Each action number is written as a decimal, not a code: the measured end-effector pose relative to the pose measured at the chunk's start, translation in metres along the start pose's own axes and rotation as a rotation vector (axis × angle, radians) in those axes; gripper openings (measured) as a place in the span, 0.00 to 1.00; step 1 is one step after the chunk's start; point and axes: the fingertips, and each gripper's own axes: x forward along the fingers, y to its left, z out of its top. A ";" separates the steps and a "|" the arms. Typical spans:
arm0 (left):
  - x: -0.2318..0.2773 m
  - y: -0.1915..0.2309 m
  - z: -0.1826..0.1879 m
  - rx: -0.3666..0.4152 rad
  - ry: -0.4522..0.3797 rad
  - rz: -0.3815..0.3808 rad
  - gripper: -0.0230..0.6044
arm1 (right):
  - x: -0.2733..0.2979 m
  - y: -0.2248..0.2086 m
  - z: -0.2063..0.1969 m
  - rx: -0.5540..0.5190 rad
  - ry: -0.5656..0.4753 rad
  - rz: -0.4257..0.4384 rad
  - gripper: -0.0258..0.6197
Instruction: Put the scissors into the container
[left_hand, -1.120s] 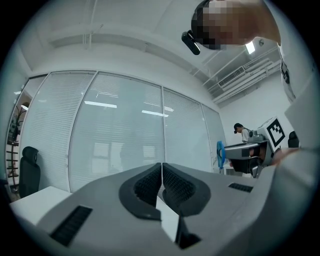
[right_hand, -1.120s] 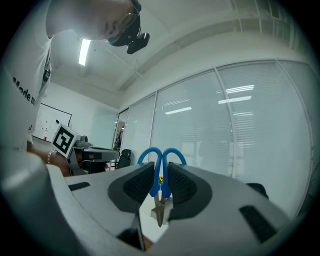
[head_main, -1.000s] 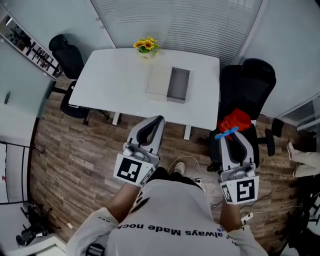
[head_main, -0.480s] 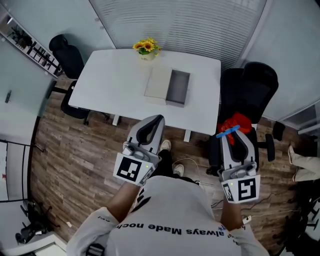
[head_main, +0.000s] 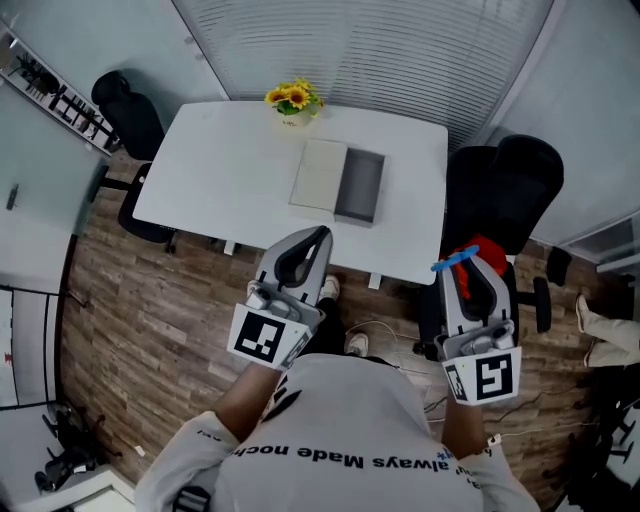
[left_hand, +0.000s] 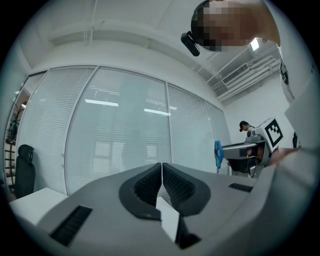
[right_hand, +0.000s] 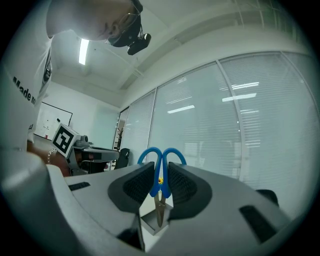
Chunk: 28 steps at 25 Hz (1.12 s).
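White table (head_main: 230, 170), container (head_main: 361, 187) well ahead; scissors (right_hand: 160, 181) clenched in right tool (right_hand: 160, 167), left tool (left_hand: 162, 167) clenched empty.

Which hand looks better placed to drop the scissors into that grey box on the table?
The right. The right gripper grips the blue-handled scissors between its jaws, pointing toward the container; the left gripper is shut and empty.

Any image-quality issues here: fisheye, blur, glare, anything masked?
Head view: sharp, evenly lit, slight bending at the edges; the white table is bright but not washed out. Left gripper view: strong fisheye, dark corners, a mosaic patch at the top. Right gripper view: same fisheye, the ceiling light glares, the scissors between the jaws are sharp.
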 end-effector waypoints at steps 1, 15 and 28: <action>0.005 0.005 -0.001 -0.002 0.001 0.000 0.08 | 0.007 -0.001 0.000 0.001 0.001 0.001 0.19; 0.077 0.106 -0.007 -0.025 -0.009 -0.028 0.08 | 0.131 -0.017 0.004 -0.006 0.021 -0.013 0.19; 0.150 0.208 -0.016 -0.048 -0.014 -0.077 0.08 | 0.257 -0.031 0.003 -0.006 0.043 -0.048 0.19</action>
